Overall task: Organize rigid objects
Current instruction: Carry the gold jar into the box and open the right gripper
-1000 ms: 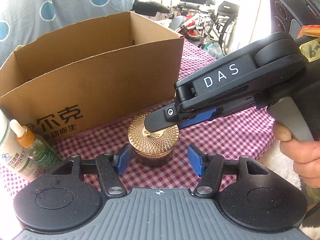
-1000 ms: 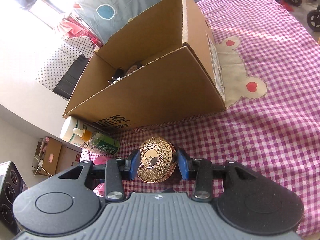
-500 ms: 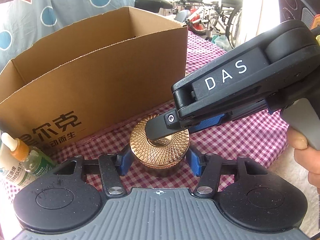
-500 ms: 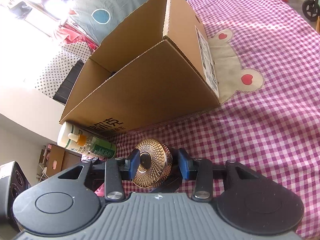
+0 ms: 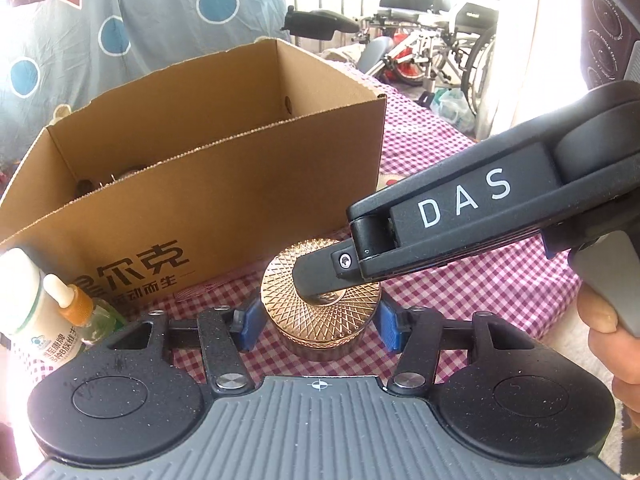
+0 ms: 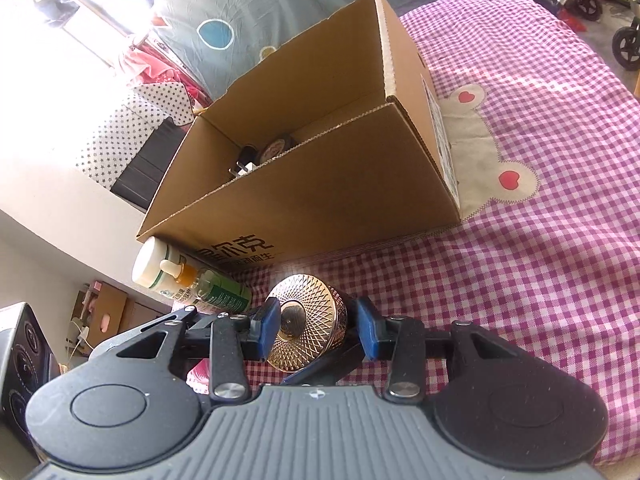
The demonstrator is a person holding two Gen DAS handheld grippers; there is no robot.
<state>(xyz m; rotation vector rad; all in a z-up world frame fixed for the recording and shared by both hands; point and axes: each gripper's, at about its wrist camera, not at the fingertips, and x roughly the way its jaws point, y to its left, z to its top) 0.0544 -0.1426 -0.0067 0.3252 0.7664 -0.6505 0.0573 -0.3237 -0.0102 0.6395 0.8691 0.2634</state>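
We grip the gold-lidded jar (image 6: 306, 322) in our right gripper (image 6: 316, 326); our left gripper (image 5: 318, 326) clasps it too, having just narrowed.

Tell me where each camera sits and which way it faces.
Left wrist: on the left tool, facing down at the gold-lidded jar before the cardboard box; shows its fingers, whose jaws have just been closing around the jar, plus the right tool and a hand.
Right wrist: on the right tool, facing down at the jar gripped between its pads, box beyond; shows its own fingers.
Shared: jar, box, two bottles, checked cloth.
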